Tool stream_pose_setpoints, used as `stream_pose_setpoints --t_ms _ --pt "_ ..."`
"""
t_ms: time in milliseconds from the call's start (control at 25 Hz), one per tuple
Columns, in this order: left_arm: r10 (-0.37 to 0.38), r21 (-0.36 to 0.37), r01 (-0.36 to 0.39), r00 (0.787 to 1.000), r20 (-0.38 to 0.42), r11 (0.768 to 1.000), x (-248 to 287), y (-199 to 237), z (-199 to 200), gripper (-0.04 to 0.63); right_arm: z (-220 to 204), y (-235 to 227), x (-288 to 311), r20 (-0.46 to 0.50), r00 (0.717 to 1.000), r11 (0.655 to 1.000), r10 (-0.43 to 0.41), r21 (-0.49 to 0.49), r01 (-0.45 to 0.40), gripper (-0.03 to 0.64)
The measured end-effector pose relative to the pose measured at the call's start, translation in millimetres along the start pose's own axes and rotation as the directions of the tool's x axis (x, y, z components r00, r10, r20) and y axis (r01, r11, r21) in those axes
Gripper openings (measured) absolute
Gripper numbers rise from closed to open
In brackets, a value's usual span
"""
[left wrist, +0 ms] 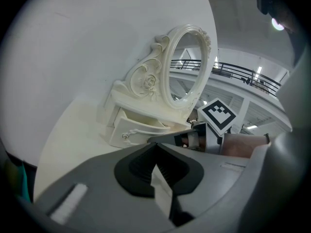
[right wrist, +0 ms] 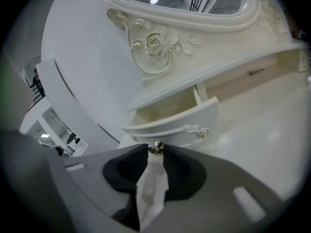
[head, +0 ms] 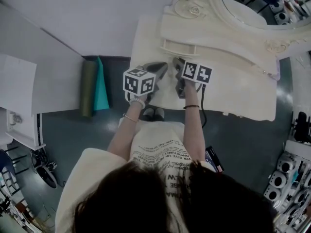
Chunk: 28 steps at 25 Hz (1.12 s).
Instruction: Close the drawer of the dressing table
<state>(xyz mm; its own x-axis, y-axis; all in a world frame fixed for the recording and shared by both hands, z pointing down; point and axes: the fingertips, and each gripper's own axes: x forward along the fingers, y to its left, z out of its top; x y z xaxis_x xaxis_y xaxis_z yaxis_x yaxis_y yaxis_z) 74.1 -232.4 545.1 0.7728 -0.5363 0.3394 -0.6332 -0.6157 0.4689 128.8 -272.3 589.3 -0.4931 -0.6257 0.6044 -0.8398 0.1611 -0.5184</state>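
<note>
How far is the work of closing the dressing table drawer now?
Nothing done yet: the drawer stands pulled out, its inside showing. In hand: the right tongs appear to pinch its knob; the left tongs hang shut and empty. Remaining: push the drawer fully in.

An olive-green roll [head: 88, 89] lies on the dark grey floor [head: 73, 130], just beside a teal sheet [head: 100, 87]. A white cabinet [head: 19, 93] stands well apart at the left.

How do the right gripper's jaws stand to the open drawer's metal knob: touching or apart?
Touching. The right gripper view shows the knob wedged between the jaw tips of the right gripper, with no gap on either side.
</note>
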Motion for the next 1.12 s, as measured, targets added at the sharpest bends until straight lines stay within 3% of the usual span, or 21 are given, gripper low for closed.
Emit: stream_pose_setpoints --t_ms 1120 --pt "0.005 -0.018 -0.005 1.000 0.012 1.000 17 11 12 0.005 17 -7 8 -0.014 1.000 1.000 0.006 -0.015 -0.007 0.103"
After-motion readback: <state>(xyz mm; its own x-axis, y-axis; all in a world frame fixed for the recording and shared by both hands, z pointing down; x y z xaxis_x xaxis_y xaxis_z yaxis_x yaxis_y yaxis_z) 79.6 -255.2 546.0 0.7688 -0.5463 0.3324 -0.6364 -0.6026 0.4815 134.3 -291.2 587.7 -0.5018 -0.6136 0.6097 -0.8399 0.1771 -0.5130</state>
